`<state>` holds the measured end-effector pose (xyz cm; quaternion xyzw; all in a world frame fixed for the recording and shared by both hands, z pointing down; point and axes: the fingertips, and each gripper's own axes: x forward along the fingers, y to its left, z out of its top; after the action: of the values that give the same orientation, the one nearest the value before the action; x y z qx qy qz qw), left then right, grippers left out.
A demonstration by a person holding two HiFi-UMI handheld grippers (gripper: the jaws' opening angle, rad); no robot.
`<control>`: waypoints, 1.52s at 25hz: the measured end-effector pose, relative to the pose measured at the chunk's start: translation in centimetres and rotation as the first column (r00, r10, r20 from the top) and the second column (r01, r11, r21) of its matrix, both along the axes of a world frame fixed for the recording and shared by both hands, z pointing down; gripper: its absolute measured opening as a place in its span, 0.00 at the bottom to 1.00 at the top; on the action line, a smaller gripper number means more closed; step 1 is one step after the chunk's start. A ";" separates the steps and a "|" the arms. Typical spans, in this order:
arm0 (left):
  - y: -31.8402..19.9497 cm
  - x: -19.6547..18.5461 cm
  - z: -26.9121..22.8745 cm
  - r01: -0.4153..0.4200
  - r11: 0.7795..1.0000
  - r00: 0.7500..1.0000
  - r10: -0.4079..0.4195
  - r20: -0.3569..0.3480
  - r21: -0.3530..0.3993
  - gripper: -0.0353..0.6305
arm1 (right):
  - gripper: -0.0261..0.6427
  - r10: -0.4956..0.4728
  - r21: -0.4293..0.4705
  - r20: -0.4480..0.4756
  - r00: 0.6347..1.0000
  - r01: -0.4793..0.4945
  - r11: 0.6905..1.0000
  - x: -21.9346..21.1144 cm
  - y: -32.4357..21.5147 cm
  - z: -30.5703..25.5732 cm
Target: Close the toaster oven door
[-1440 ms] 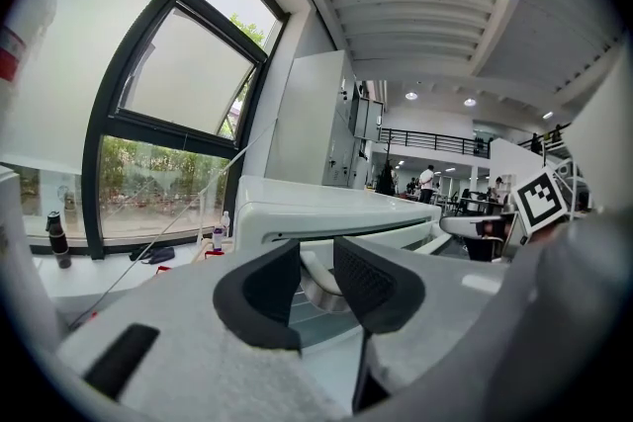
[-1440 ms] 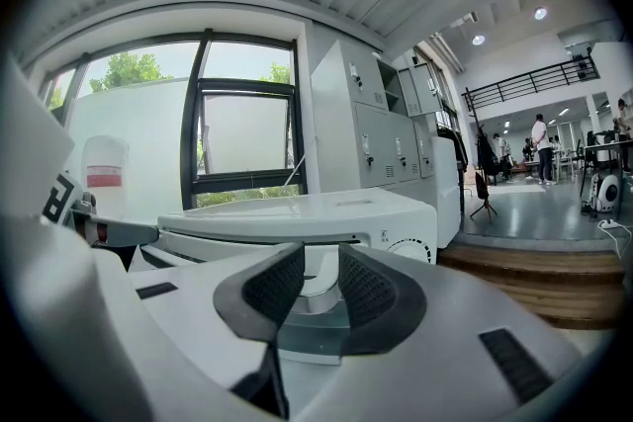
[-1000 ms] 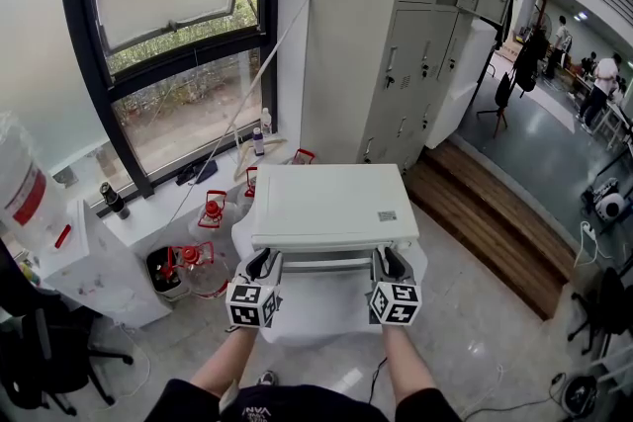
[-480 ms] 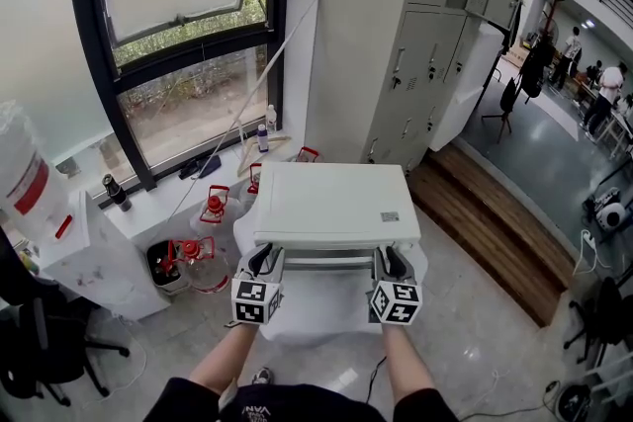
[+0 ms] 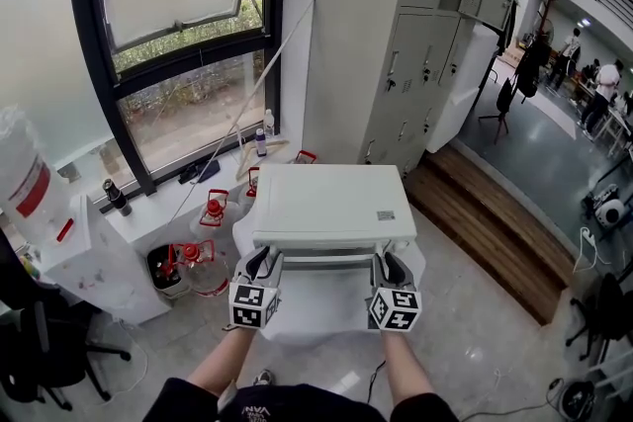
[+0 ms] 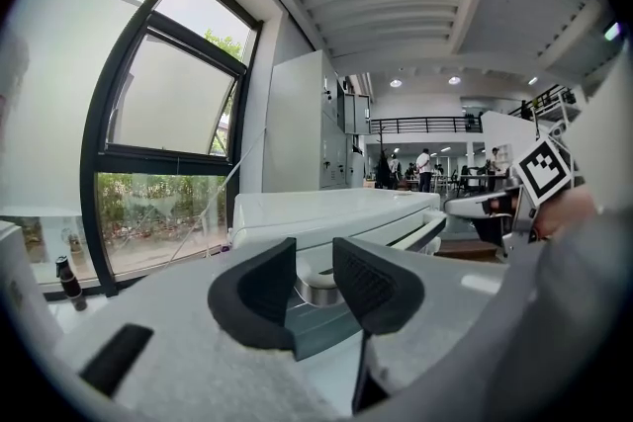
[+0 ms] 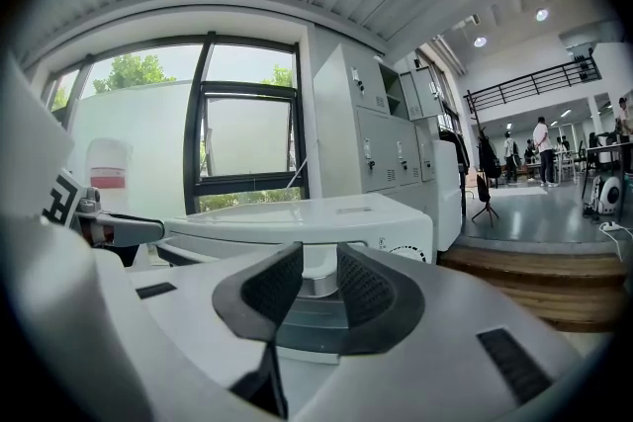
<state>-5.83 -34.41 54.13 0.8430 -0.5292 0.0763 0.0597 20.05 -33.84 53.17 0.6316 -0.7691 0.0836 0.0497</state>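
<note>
**While both jaws hold on, closing seems nearly done**

Left gripper [image 5: 259,264] and right gripper [image 5: 388,266] each clamp an end of the door handle [image 5: 326,262] — likely to swing it evenly. Right jaws have just been easing wider, handle between them. Toaster oven [image 5: 326,203] sits just beyond the jaws on its counter [image 5: 326,313]; water jugs [image 5: 198,267] leftward block nothing.

We've got left tool [image 5: 259,264] and right tool [image 5: 388,267] at the toaster oven's [image 5: 331,206] handle [image 5: 326,261] ends, right jaws just eased wider round it.
</note>
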 end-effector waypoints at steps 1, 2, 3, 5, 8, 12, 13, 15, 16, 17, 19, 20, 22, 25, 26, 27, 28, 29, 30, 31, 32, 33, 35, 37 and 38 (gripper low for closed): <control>0.3 0.0 0.0 -0.001 1.000 1.000 0.001 0.002 0.000 0.22 | 0.20 0.000 0.002 0.003 1.000 0.000 1.000 0.0 0.5 0.0; 0.7 0.1 0.1 -0.002 1.000 1.000 0.002 0.005 0.001 0.22 | 0.20 0.000 0.004 0.007 1.000 0.000 1.000 0.1 0.9 0.0; 1.0 0.1 0.1 -0.005 1.000 1.000 0.005 0.007 0.002 0.22 | 0.19 0.000 0.006 0.010 1.000 -0.001 1.000 0.0 1.5 0.1; 1.8 0.2 0.0 -0.012 1.000 1.000 0.012 0.009 0.005 0.22 | 0.18 0.000 0.009 0.017 1.000 0.000 1.000 -0.1 2.6 0.1; 3.0 0.5 -0.3 -0.023 1.000 1.000 0.023 0.003 0.005 0.22 | 0.15 -0.004 0.014 0.028 1.000 0.004 1.000 -0.2 4.3 0.0; 5.0 0.9 -0.5 -0.037 0.999 0.999 0.037 0.015 0.009 0.22 | 0.12 -0.014 0.018 0.039 0.999 0.013 1.000 -0.1 6.9 -0.3; 5.5 1.1 -0.6 -0.039 0.999 0.999 0.039 0.018 0.011 0.22 | 0.10 -0.015 0.019 0.040 0.999 0.015 1.000 -0.1 7.5 -0.3; 6.6 1.3 -0.7 -0.043 0.999 0.999 0.042 0.024 0.013 0.21 | 0.08 -0.018 0.023 0.045 0.999 0.017 1.000 0.0 8.8 -0.5; 7.2 1.4 -0.6 -0.044 0.999 0.999 0.044 0.025 0.013 0.19 | 0.06 -0.022 0.025 0.047 0.999 0.021 0.999 0.0 9.4 -0.6; 7.8 1.7 -0.5 -0.046 0.999 0.999 0.046 0.025 0.011 0.18 | 0.05 -0.027 0.027 0.049 0.998 0.025 0.999 0.1 10.0 -0.7; 9.1 2.2 -0.2 -0.048 0.999 0.998 0.048 0.027 0.005 0.14 | 0.04 -0.039 0.031 0.051 0.998 0.037 0.999 0.3 11.2 -0.8; 9.8 2.4 0.0 -0.049 0.999 0.998 0.048 0.029 0.001 0.13 | 0.04 -0.045 0.032 0.052 0.998 0.043 0.999 0.5 11.8 -0.8; 11.0 2.8 0.3 -0.051 0.999 0.998 0.051 0.036 -0.006 0.11 | 0.04 -0.054 0.033 0.055 0.997 0.052 0.998 0.7 12.9 -1.0; 12.9 3.6 0.6 -0.050 0.999 0.998 0.051 0.042 -0.017 0.10 | 0.04 -0.062 0.033 0.060 0.996 0.060 0.998 1.4 14.6 -1.2; 13.5 3.8 0.7 -0.048 0.999 0.998 0.049 0.042 -0.020 0.10 | 0.04 -0.066 0.031 0.061 0.996 0.064 0.997 1.6 15.2 -1.2; 14.1 3.9 0.8 -0.044 0.999 0.998 0.045 0.044 -0.025 0.10 | 0.04 -0.069 0.029 0.063 0.996 0.068 0.997 1.7 15.7 -1.2; 14.7 4.0 1.1 -0.040 0.999 0.998 0.042 0.048 -0.029 0.09 | 0.04 -0.073 0.027 0.064 0.995 0.071 0.997 1.8 16.3 -1.1; 15.2 4.1 1.4 -0.036 0.999 0.998 0.038 0.054 -0.034 0.09 | 0.04 -0.076 0.025 0.065 0.995 0.074 0.997 1.9 16.8 -1.0; 15.8 4.2 1.7 -0.031 0.999 0.998 0.033 0.061 -0.037 0.09 | 0.04 -0.079 0.021 0.064 0.995 0.078 0.997 2.0 17.4 -0.8; 16.4 4.4 1.8 -0.026 0.999 0.998 0.029 0.064 -0.038 0.09 | 0.04 -0.085 0.015 0.062 0.994 0.084 0.996 2.2 18.0 -0.5; 16.9 4.6 1.9 -0.023 0.999 0.998 0.025 0.062 -0.038 0.09 | 0.04 -0.091 0.007 0.060 0.994 0.091 0.996 2.3 18.5 -0.2; 17.5 5.0 2.0 -0.021 0.999 0.998 0.023 0.059 -0.040 0.09 | 0.04 -0.098 -0.003 0.059 0.993 0.098 0.995 2.4 19.1 0.1; 18.7 5.6 2.4 -0.023 0.998 0.998 0.026 0.062 -0.052 0.09 | 0.04 -0.107 -0.028 0.059 0.993 0.109 0.994 2.7 20.2 0.9; 19.7 5.9 3.3 -0.033 0.996 0.997 0.039 0.072 -0.080 0.09 | 0.04 -0.111 -0.048 0.054 0.992 0.114 0.992 2.9 21.0 1.6; 20.2 6.1 3.8 -0.037 0.995 0.996 0.045 0.077 -0.095 0.09 | 0.04 -0.113 -0.054 0.051 0.992 0.116 0.992 3.1 21.4 2.0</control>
<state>0.23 -14.20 57.94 0.8463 -0.5095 0.1356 0.0765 23.11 -12.41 55.13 0.5825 -0.8025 0.1175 0.0540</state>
